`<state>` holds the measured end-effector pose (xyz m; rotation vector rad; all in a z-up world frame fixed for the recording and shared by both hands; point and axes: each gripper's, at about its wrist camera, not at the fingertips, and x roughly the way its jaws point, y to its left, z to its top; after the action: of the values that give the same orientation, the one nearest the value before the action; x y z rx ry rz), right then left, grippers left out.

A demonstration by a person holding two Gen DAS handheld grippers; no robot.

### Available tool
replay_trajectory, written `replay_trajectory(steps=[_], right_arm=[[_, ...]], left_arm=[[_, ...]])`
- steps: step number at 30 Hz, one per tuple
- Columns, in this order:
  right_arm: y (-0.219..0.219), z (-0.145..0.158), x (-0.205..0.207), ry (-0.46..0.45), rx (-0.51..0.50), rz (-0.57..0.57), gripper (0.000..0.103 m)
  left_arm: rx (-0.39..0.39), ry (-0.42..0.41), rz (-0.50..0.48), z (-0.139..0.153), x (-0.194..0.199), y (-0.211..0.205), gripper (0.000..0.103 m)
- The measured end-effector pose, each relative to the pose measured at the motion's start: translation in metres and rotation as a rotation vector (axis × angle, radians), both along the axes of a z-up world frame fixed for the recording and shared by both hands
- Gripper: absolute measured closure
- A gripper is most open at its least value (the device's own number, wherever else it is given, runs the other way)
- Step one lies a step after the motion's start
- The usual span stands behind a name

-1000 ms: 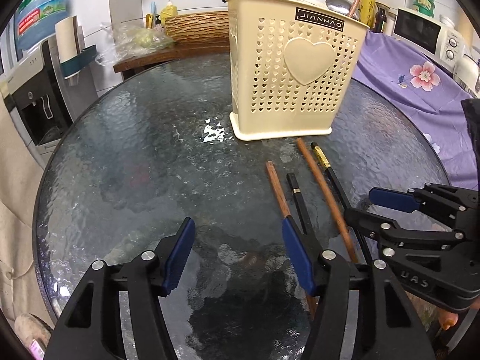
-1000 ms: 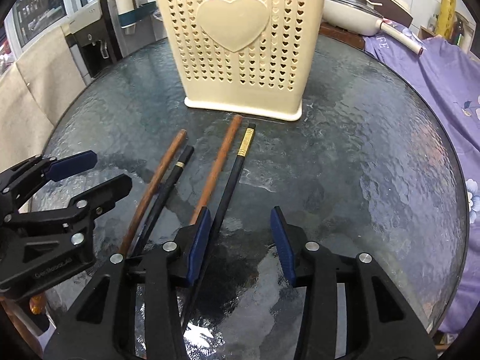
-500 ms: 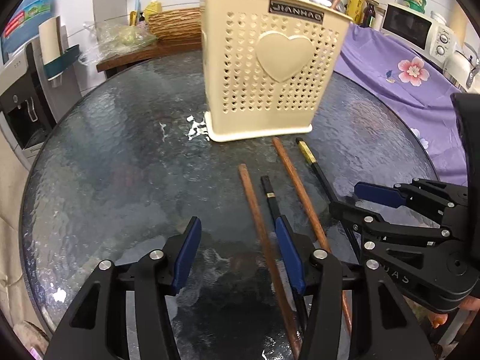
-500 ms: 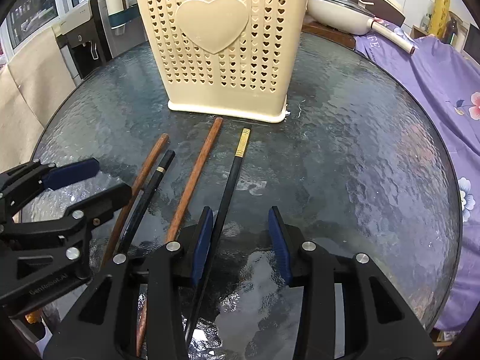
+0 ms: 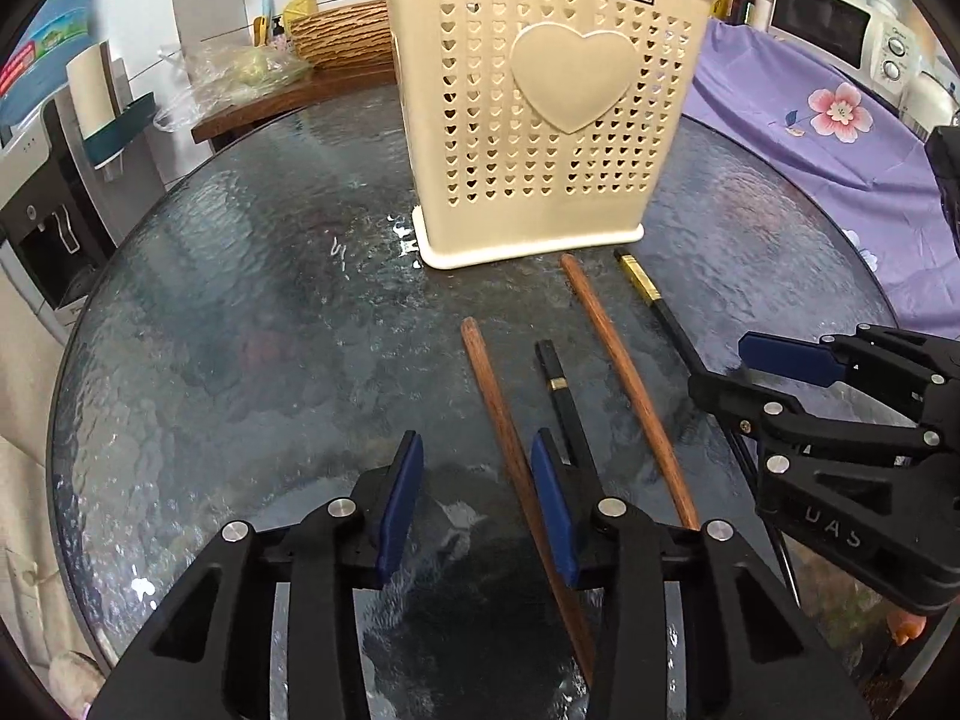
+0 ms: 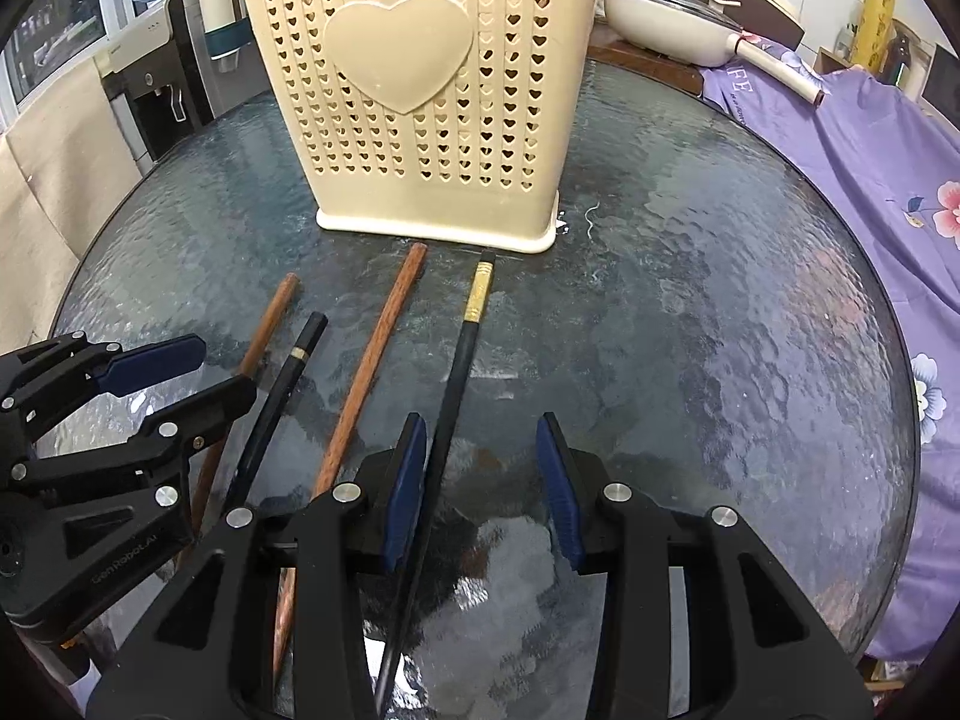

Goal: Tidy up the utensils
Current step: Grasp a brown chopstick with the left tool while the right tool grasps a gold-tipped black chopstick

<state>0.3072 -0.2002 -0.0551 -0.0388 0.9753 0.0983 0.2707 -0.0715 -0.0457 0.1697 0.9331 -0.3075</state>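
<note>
Both grippers hover part-open and empty over the chopsticks (image 5: 624, 372), the left gripper (image 5: 474, 504) having just been narrowing, seemingly about to pinch one for the holder (image 5: 540, 120).

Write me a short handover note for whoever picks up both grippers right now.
Left gripper: jaws have just been closing, still apart; a brown chopstick passes between them, not pinched.
Right gripper: open, a black chopstick beside its left pad, ungripped.
Things: four chopsticks lie loose on the glass table before the cream holder.
Done: some utensils already stand in the holder.
Left: grip each chopstick and drop it in.
</note>
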Motion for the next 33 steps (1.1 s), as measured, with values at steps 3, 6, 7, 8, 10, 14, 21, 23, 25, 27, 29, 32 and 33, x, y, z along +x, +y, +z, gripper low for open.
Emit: replay_trajectory(steps=[3,6,7,8,10,14,21,23,25,27,29,32,33], right_arm=[[0.003,0.0,0.008,0.001,-0.005,-0.008,0.066],[0.006,0.001,0.018,0.004,-0.003,-0.014,0.069],[0.006,0.001,0.02,0.004,-0.002,-0.015,0.07],[0.006,0.001,0.024,0.004,-0.001,-0.017,0.071],[0.006,0.001,0.029,0.001,-0.002,-0.023,0.073],[0.004,0.0,0.039,-0.005,-0.002,-0.037,0.077],[0.003,-0.001,0.047,-0.005,-0.01,-0.045,0.089],[0.005,-0.001,0.048,-0.004,-0.012,-0.048,0.092],[0.005,-0.001,0.05,-0.007,-0.015,-0.05,0.094],[0.006,-0.001,0.048,-0.01,-0.012,-0.051,0.094],[0.005,-0.002,0.047,-0.011,-0.005,-0.051,0.095],[0.005,-0.002,0.047,-0.012,0.006,-0.055,0.095],[0.004,-0.002,0.047,-0.012,0.006,-0.055,0.095]], left_arm=[[0.017,0.001,-0.008,0.0,0.008,-0.003,0.069],[0.012,0.01,-0.004,0.0,0.015,-0.002,0.072],[0.01,0.014,-0.001,0.0,0.018,-0.002,0.072],[0.011,0.015,0.002,0.0,0.02,-0.002,0.074],[0.013,0.014,0.006,0.001,0.023,-0.002,0.076],[0.014,0.005,0.018,0.0,0.025,-0.001,0.081],[0.023,0.003,0.031,0.001,0.028,0.0,0.091],[0.021,0.003,0.034,0.001,0.029,0.001,0.091],[0.02,0.002,0.038,0.001,0.029,0.0,0.092],[0.018,0.0,0.044,0.001,0.029,0.0,0.092],[0.009,-0.001,0.05,0.0,0.029,0.001,0.092],[-0.009,-0.002,0.057,0.0,0.029,0.004,0.093],[-0.011,-0.003,0.058,0.0,0.028,0.004,0.094]])
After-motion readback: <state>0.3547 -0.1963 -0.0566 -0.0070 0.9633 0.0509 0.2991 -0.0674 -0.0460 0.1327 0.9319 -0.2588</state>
